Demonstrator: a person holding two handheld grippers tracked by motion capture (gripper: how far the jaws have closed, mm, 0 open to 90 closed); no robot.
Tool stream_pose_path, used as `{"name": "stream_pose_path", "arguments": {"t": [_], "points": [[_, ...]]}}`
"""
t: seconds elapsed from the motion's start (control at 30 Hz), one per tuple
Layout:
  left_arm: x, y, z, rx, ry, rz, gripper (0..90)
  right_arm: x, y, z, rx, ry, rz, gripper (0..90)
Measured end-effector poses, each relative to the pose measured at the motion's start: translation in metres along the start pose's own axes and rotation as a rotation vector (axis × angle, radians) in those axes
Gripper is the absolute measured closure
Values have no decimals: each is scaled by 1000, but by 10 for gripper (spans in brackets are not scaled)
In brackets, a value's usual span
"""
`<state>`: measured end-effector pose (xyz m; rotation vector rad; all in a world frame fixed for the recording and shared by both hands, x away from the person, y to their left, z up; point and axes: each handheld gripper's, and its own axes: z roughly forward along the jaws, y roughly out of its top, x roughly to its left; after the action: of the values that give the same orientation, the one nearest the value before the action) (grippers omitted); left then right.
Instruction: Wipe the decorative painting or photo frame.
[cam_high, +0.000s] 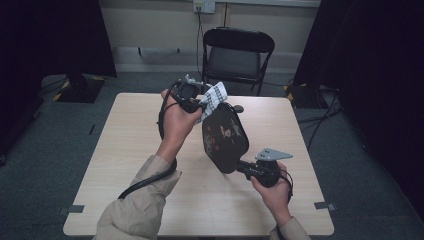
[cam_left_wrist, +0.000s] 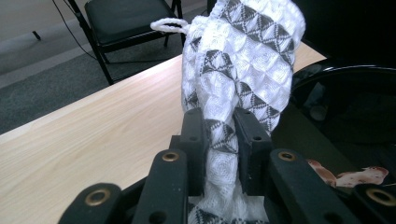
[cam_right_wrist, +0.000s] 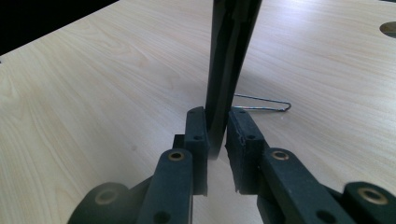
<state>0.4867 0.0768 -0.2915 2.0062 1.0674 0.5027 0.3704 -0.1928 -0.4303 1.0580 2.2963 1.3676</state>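
Table (cam_high: 150, 150) bare around; tray (cam_high: 225, 137) edge pinched, cloth (cam_high: 214, 97) gripped.

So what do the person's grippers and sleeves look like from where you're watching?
Both grippers are black. The left gripper has flat black jaw pads on arms with brass-coloured rivets; the right gripper is built the same. A grey three-cornered plate sits on the right one. A thick black cable trails along the left forearm. The sleeves are beige, loose at the cuff.
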Motion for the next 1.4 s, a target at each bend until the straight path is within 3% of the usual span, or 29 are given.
{"name": "stream_pose_path", "arguments": {"t": [0.17,0.27,0.43,0.67,1.07,1.27,1.33,1.4], "points": [[-2,2,-5,-9,-3,-3,755,-1,-1,0,-12,-3,-6,777],[-3,1,-5,-4,-5,-3,754,1,2,1,-32,-3,-4,713],[-5,-2,0,3,-8,-1,754,4,4,3,-31,-9,-11,761],[-3,-12,13,48,1,13,756,-1,3,2,-30,-10,24,791],[5,-32,26,87,32,-31,756,-3,4,1,-31,1,37,794],[9,-39,30,118,41,-31,756,-3,3,2,-35,0,38,794],[10,-41,32,100,43,-69,756,-3,3,2,-35,1,37,793],[11,-41,32,96,47,-78,756,-3,3,2,-35,1,38,794]]}}
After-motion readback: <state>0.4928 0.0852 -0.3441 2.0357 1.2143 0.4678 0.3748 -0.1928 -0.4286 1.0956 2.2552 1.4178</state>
